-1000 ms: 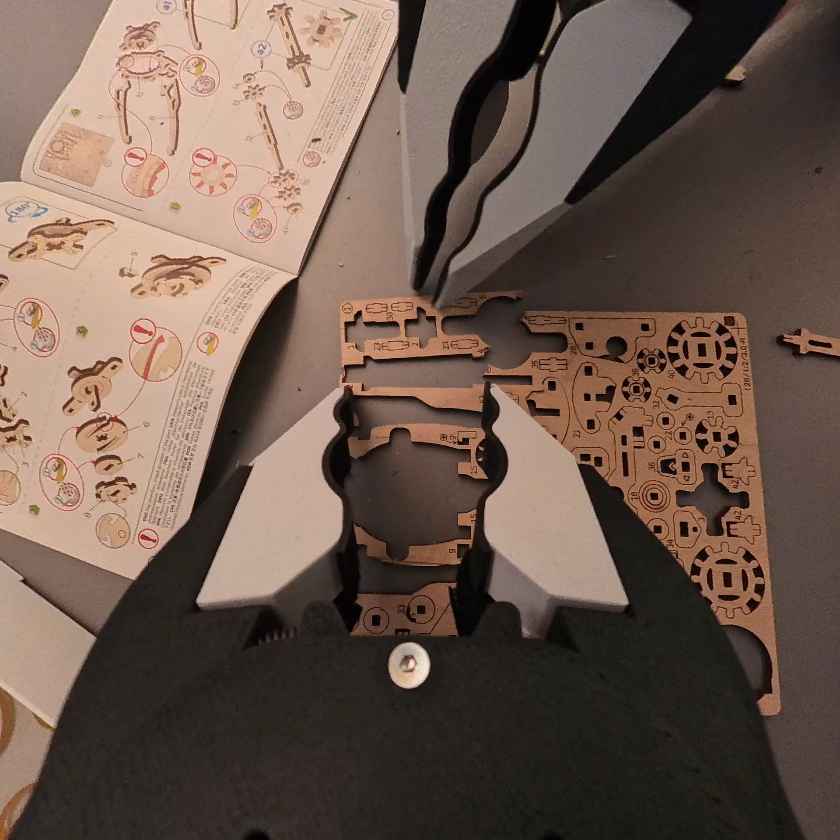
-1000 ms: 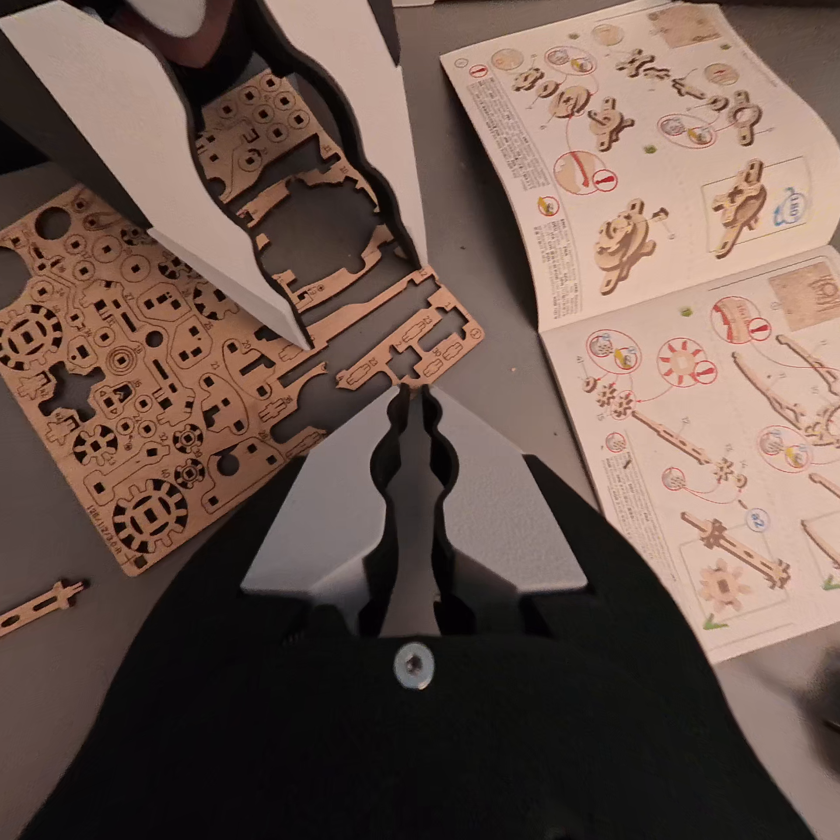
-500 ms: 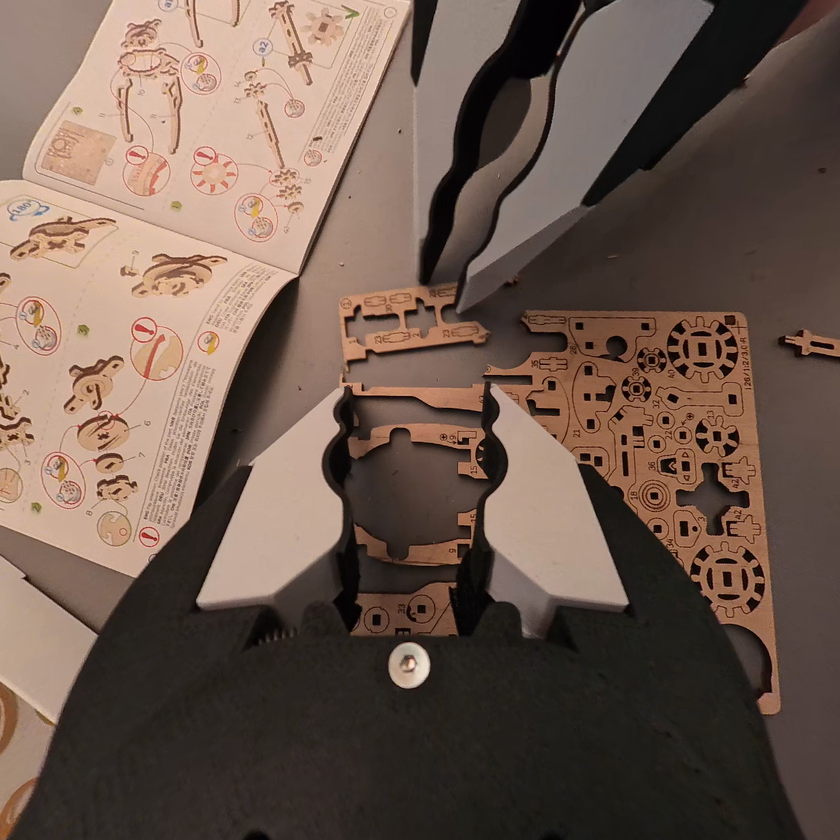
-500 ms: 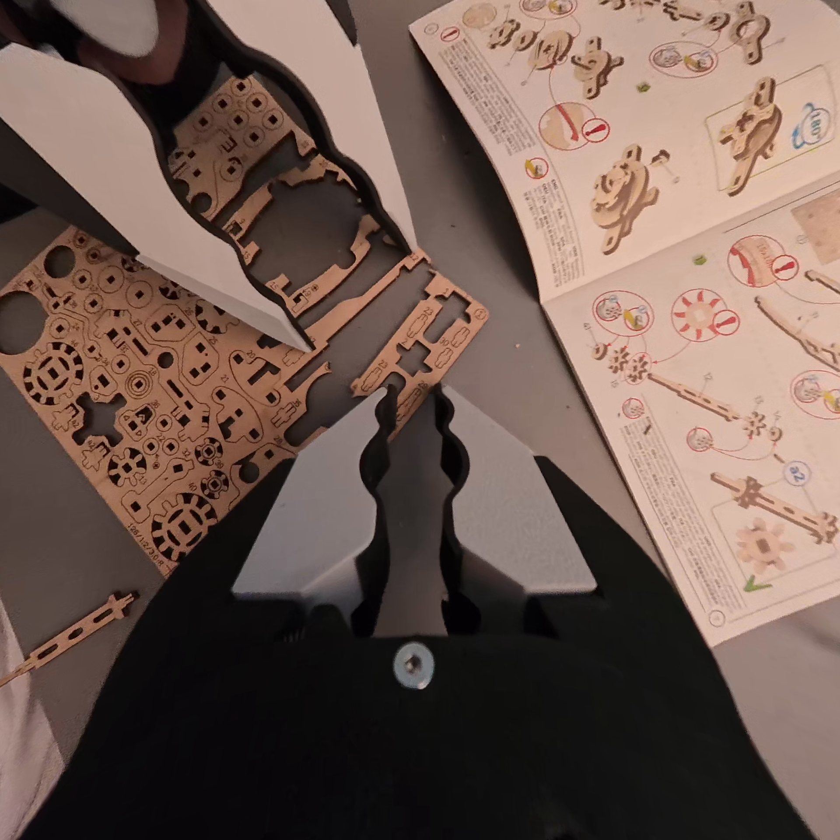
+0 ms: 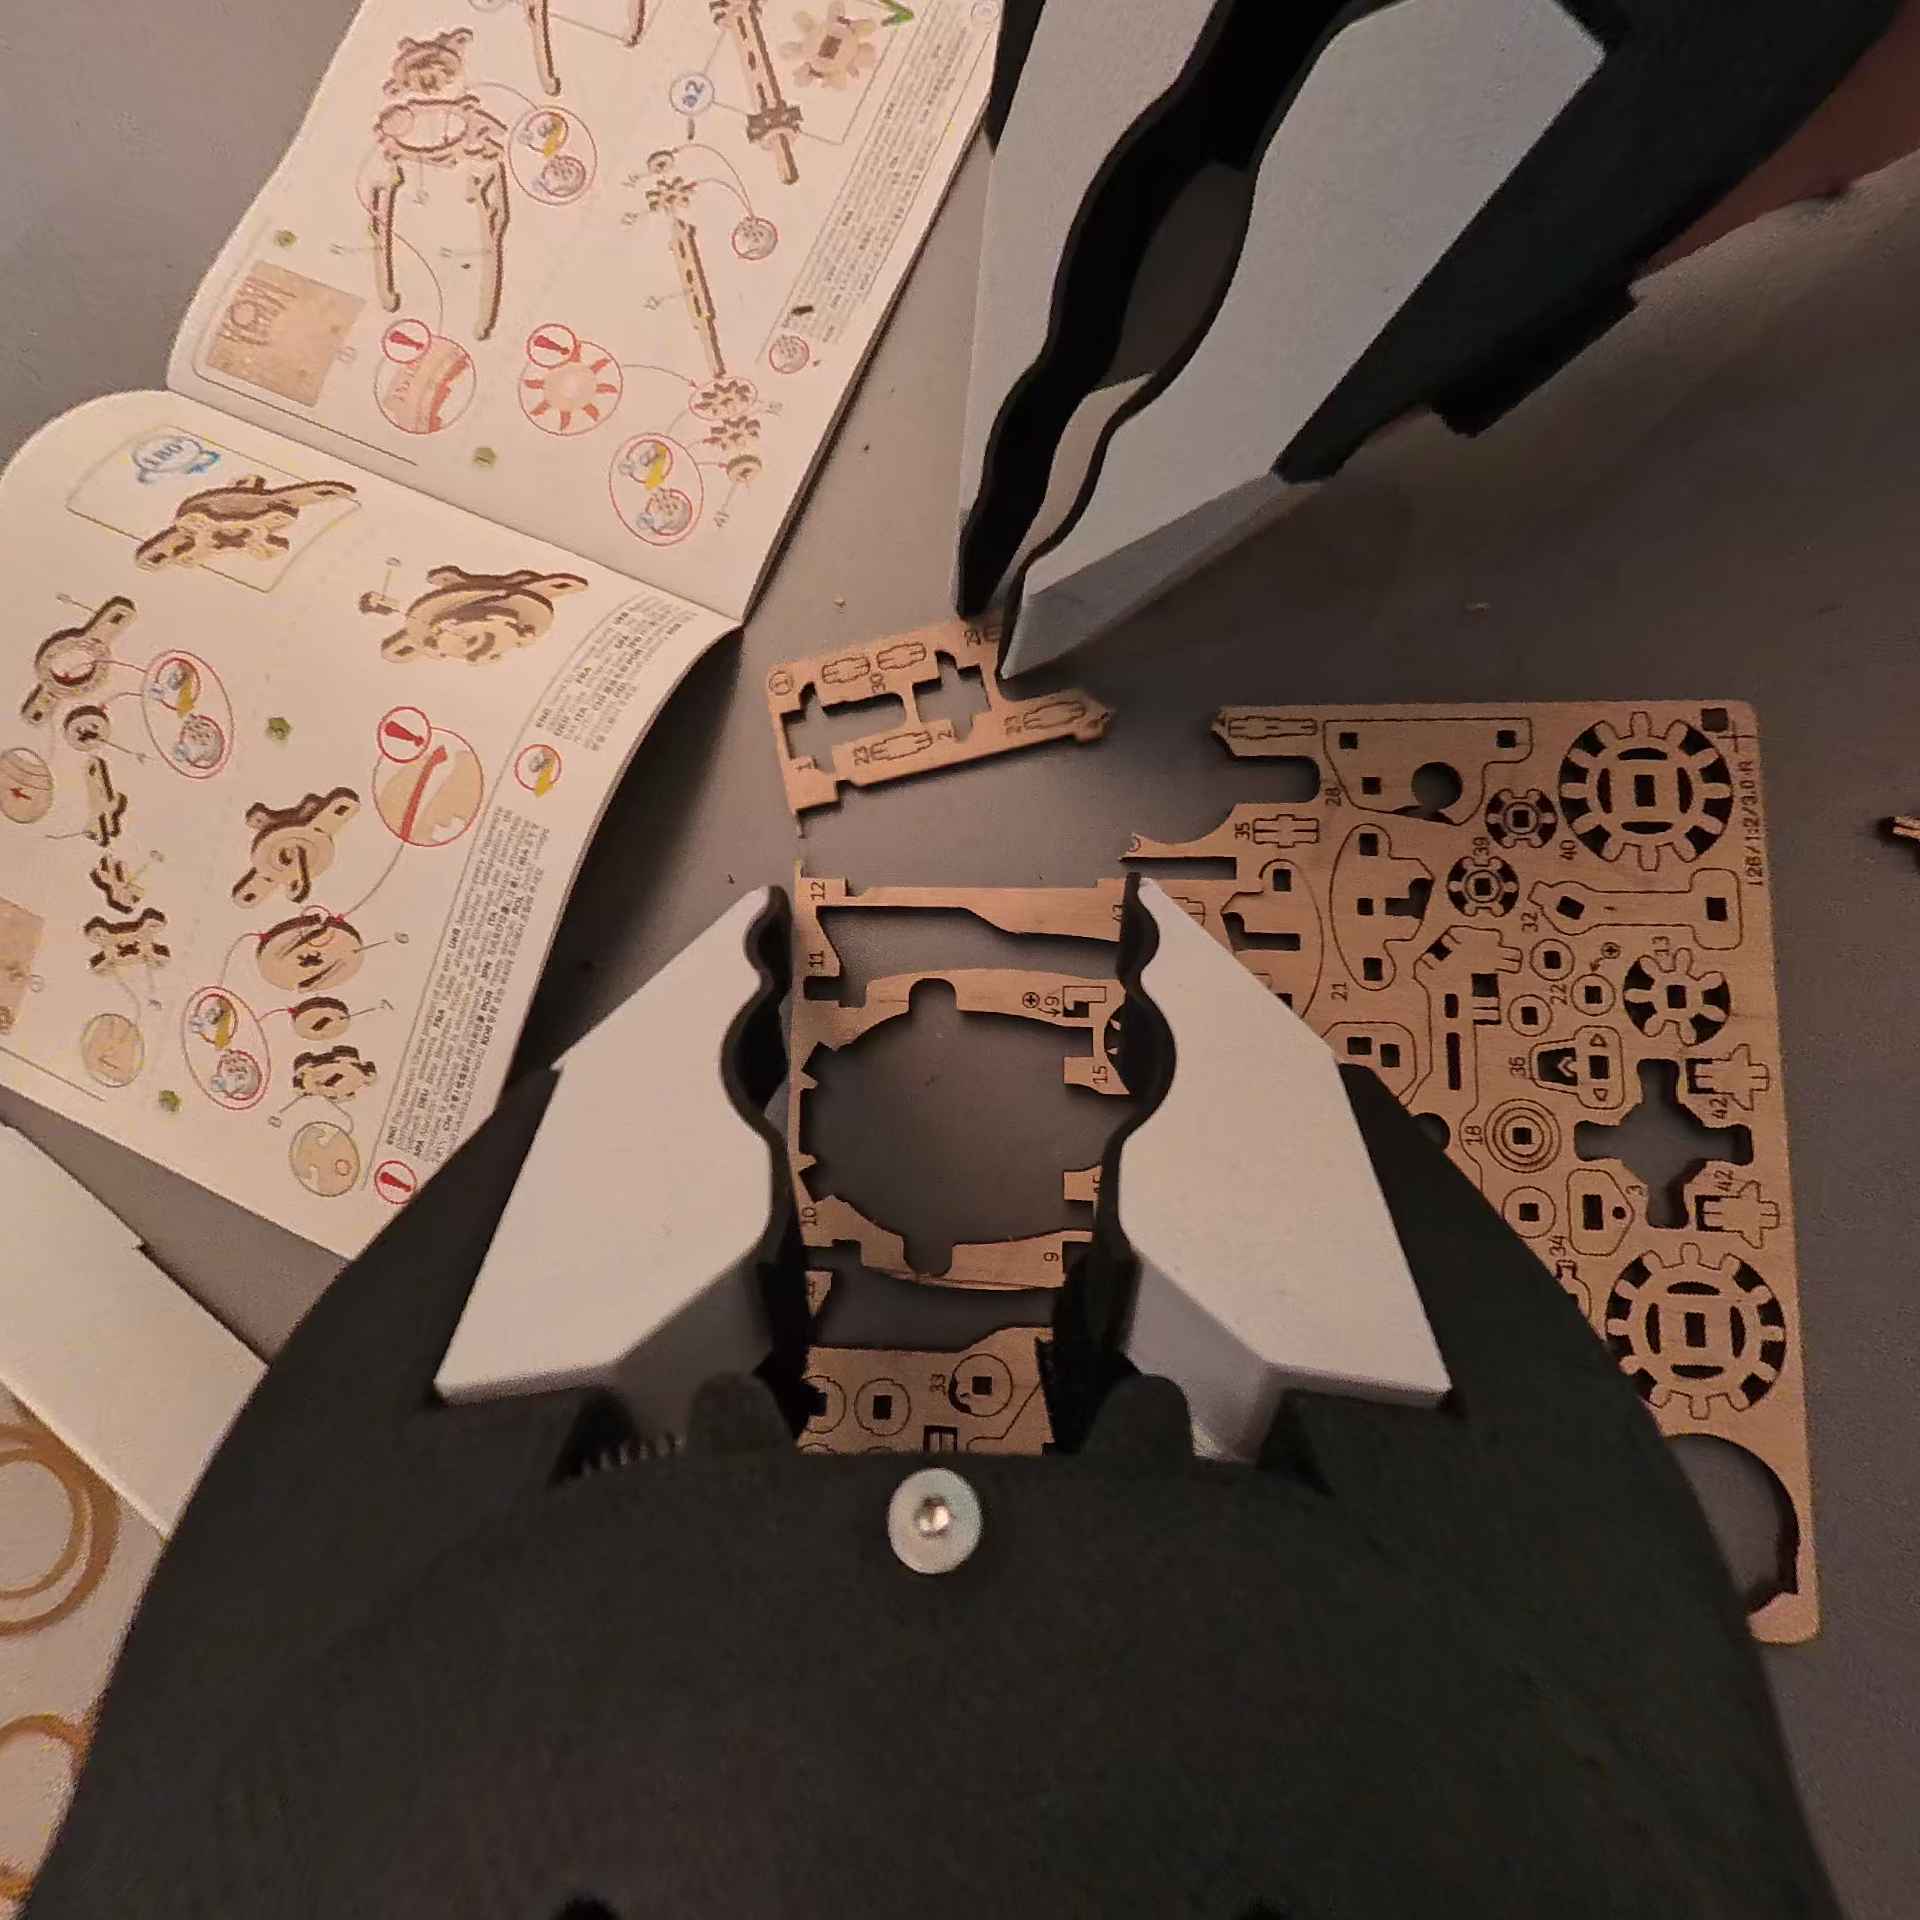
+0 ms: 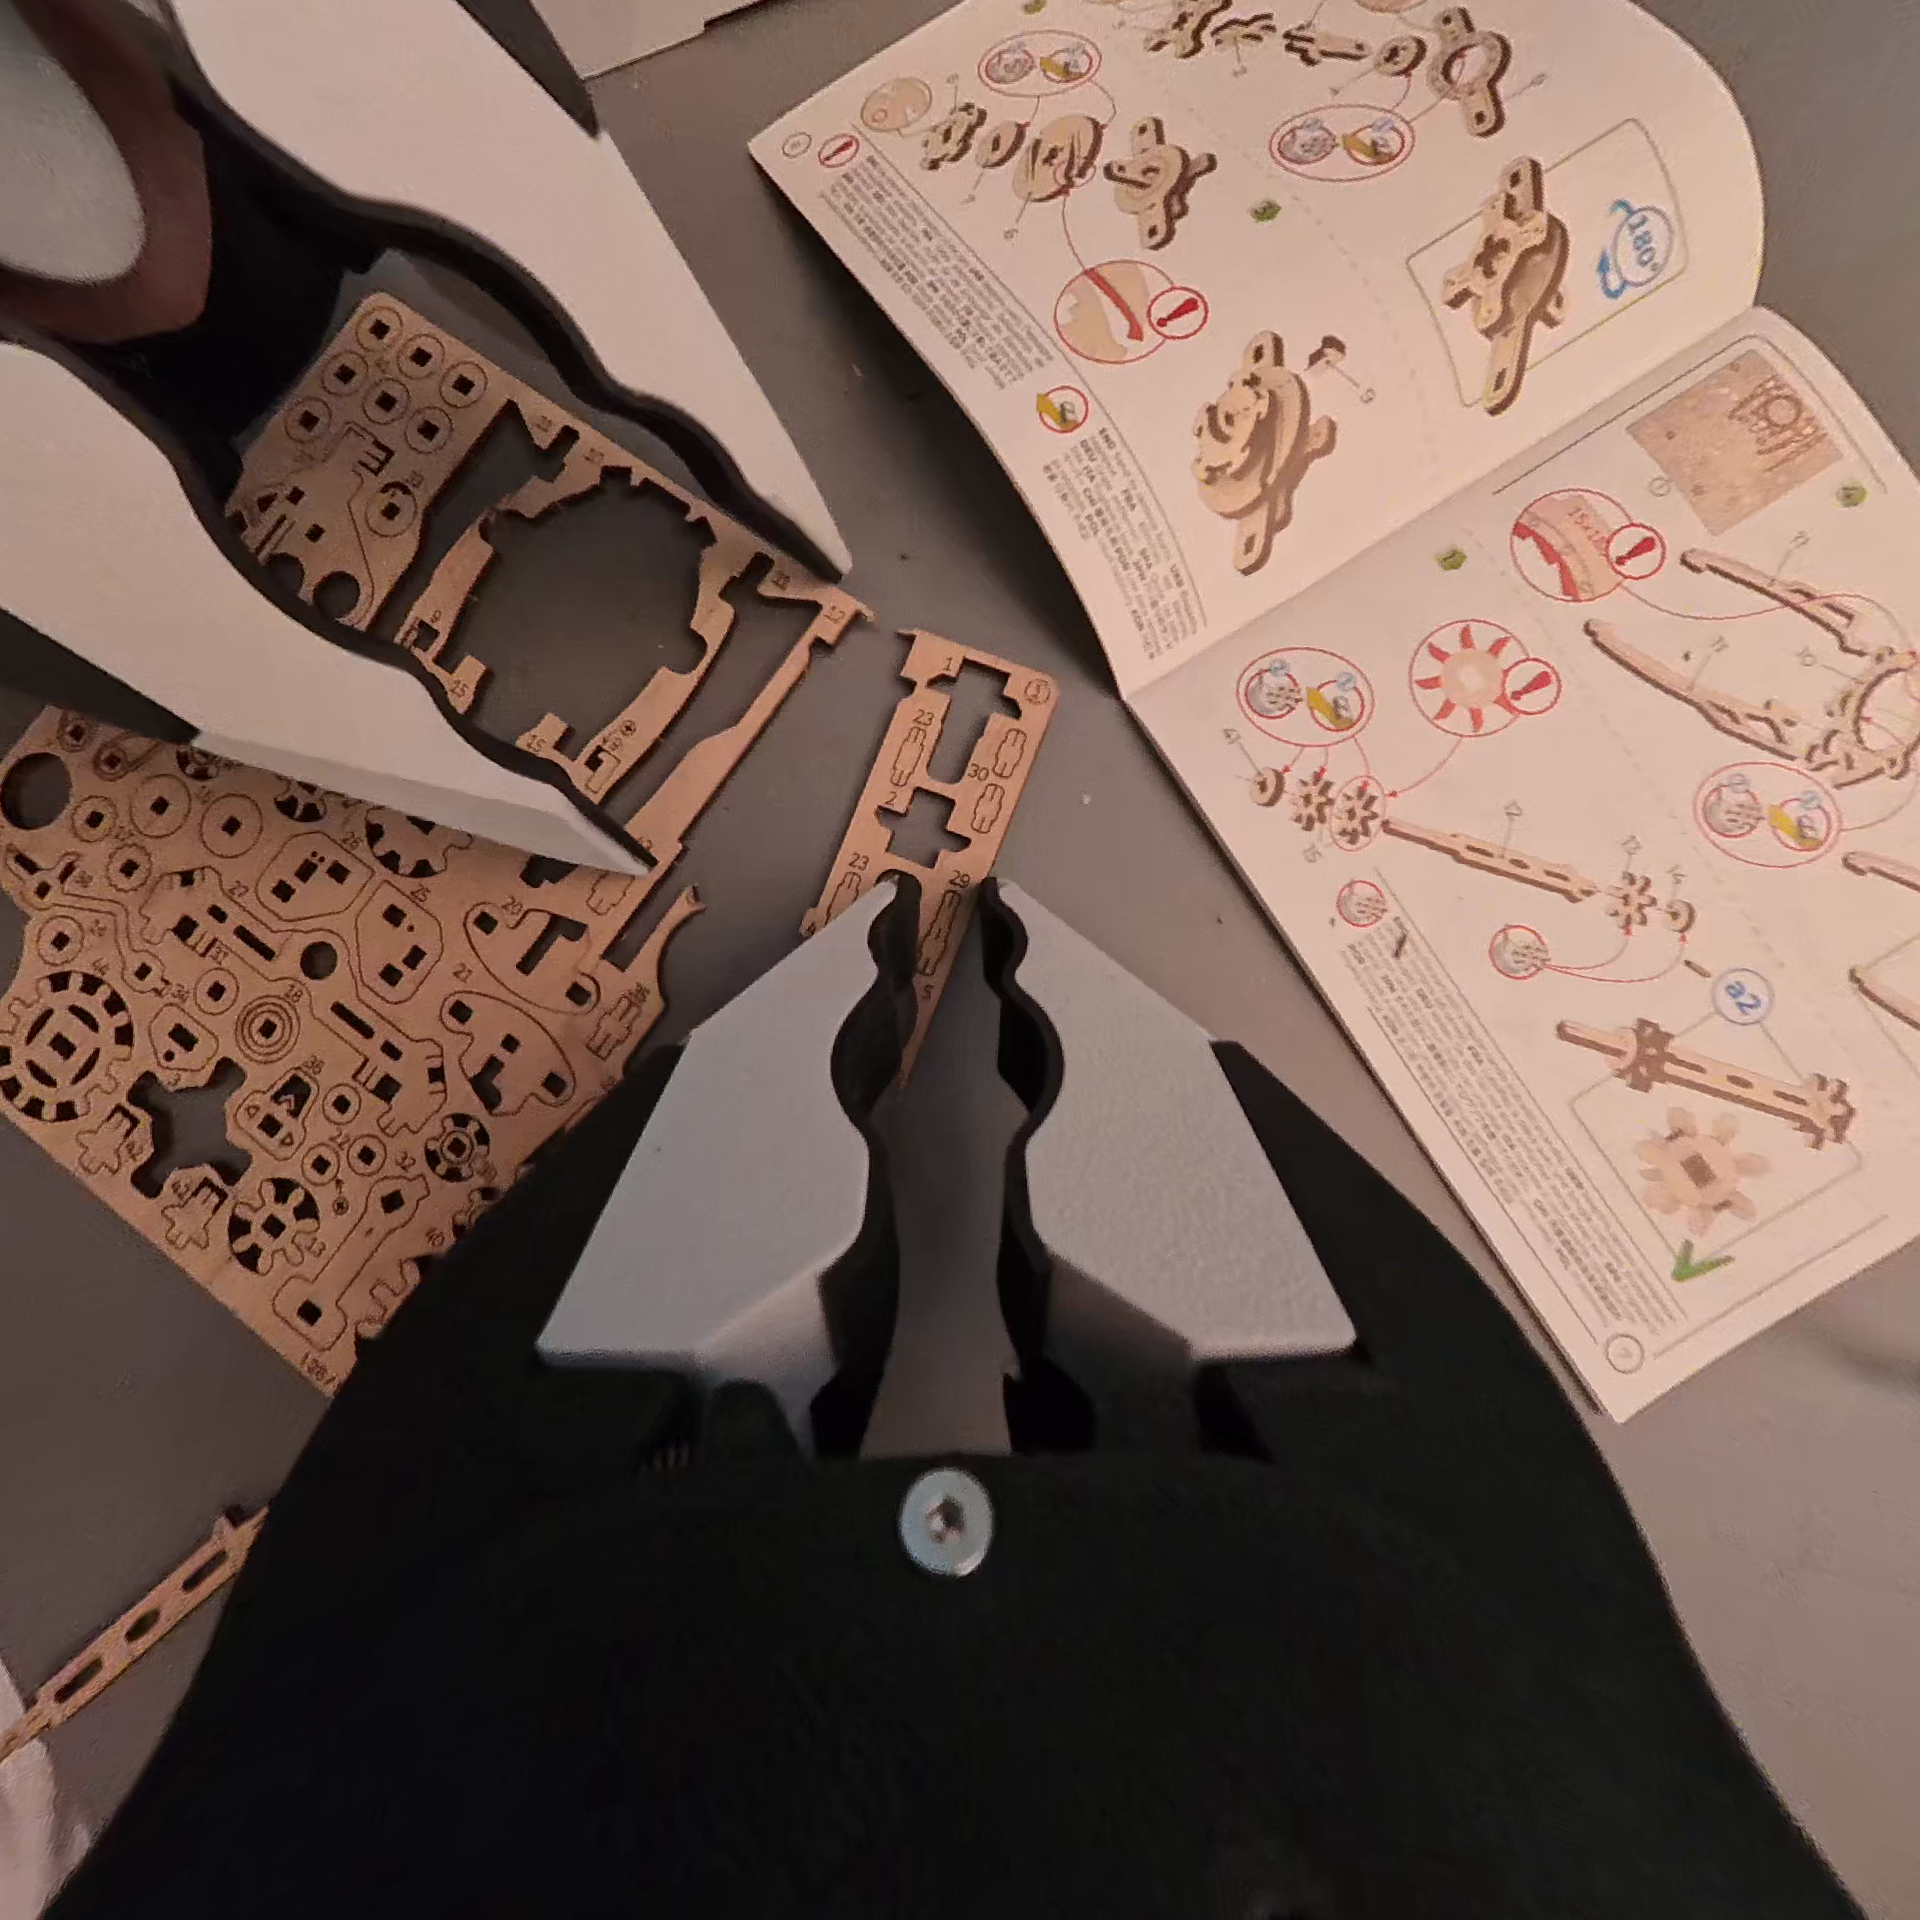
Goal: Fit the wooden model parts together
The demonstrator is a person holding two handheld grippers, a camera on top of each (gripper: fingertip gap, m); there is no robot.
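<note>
Our left gripper [image 5: 951, 904] stands wide open, holding nothing, its tips pressing on the large laser-cut plywood sheet [image 5: 1507, 1039]. Our right gripper [image 6: 940, 899] is narrowly parted, straddling the end of the small broken-off plywood strip [image 6: 951, 769] just beside that sheet. Beyond the strip from the sheet lies the open white instruction booklet [image 5: 343, 675] on the grey table [image 5: 1558, 582].

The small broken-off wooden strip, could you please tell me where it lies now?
The small strip lies flat on the grey table, between the large wooden sheet and the open instruction booklet, with one end at the right tongs.
</note>
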